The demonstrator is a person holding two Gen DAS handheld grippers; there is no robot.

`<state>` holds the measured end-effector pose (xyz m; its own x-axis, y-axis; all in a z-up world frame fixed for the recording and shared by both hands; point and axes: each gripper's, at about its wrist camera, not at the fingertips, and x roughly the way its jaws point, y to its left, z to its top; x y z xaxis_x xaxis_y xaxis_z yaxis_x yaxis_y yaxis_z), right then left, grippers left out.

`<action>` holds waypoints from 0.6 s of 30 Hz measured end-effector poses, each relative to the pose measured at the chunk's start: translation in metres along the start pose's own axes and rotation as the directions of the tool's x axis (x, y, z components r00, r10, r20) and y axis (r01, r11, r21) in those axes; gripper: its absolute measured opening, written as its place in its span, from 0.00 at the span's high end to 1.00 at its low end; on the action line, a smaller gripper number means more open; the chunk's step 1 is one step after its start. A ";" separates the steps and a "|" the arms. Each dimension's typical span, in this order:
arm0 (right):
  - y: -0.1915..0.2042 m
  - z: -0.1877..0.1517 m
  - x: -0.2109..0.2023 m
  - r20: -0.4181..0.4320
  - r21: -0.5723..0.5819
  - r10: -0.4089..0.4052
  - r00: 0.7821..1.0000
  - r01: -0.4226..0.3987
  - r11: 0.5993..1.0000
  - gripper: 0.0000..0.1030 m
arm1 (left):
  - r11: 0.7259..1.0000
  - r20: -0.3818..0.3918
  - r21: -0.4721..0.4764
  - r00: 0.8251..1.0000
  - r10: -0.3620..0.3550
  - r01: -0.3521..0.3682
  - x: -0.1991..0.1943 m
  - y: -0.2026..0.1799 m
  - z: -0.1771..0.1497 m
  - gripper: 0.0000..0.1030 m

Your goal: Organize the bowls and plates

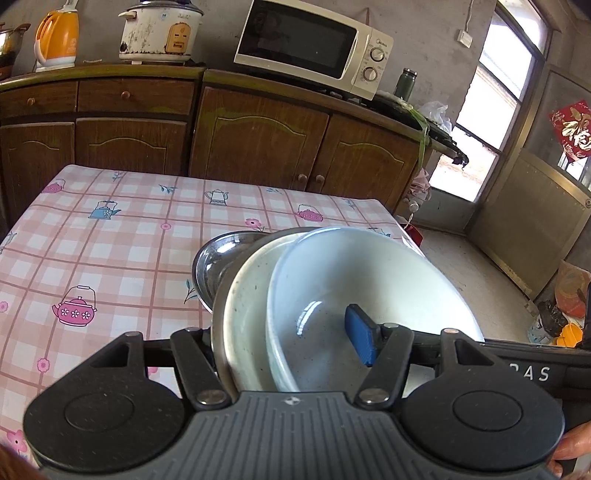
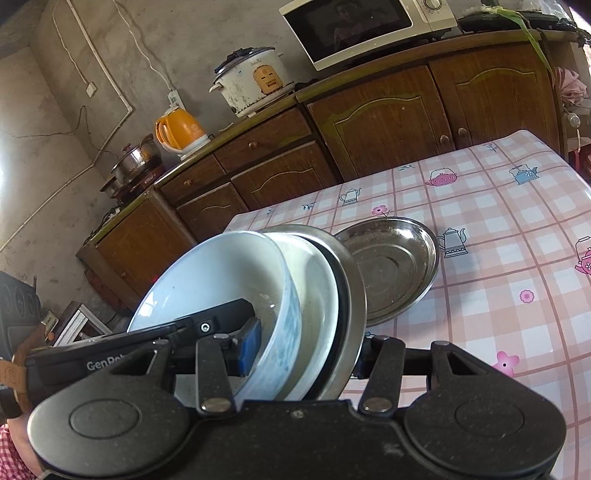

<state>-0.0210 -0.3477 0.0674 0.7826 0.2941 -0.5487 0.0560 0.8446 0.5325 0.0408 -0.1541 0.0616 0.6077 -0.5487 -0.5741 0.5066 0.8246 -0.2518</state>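
Left gripper (image 1: 291, 341): one blue pad (image 1: 360, 339) seen inside white bowl (image 1: 354, 280); other finger hidden behind stacked dish rims. Right gripper (image 2: 299, 345): same, only blue pad (image 2: 249, 345) at bowl (image 2: 214, 280) shows, far finger behind steel rim. Underside of stack & lower rims cut off by gripper bodies. Steel plate (image 1: 216, 266) on table (image 1: 110, 236) partly hidden by stack. Hand (image 1: 572, 448) cropped at frame edge. Microwave (image 2: 369, 29) top cut off. Dial markings too small to read. Pot (image 1: 9, 40) cut by left edge.
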 end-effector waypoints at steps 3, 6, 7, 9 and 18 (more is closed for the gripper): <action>0.000 0.005 0.001 0.008 0.003 -0.002 1.000 0.002 1.000 0.43 | 1.000 0.005 0.007 1.000 -0.004 0.004 0.002 0.000 0.005 0.39; 0.000 0.009 0.001 0.014 0.001 -0.002 1.000 0.002 1.000 0.43 | 1.000 0.009 0.009 1.000 -0.005 0.005 0.002 -0.001 0.009 0.39; 0.001 0.011 0.001 0.016 0.000 -0.002 1.000 0.002 1.000 0.43 | 1.000 0.011 0.010 1.000 -0.005 0.005 0.002 -0.001 0.009 0.39; 0.001 0.012 0.002 0.016 0.000 -0.002 1.000 0.002 1.000 0.43 | 1.000 0.010 0.010 1.000 -0.004 0.004 0.002 -0.001 0.010 0.39; 0.002 0.017 0.000 0.022 -0.004 -0.005 1.000 0.006 1.000 0.43 | 1.000 0.018 0.011 1.000 -0.012 0.012 0.000 0.000 0.013 0.39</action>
<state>-0.0106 -0.3532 0.0796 0.7956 0.2796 -0.5375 0.0577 0.8482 0.5266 0.0488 -0.1564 0.0714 0.6125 -0.5612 -0.5567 0.5205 0.8163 -0.2502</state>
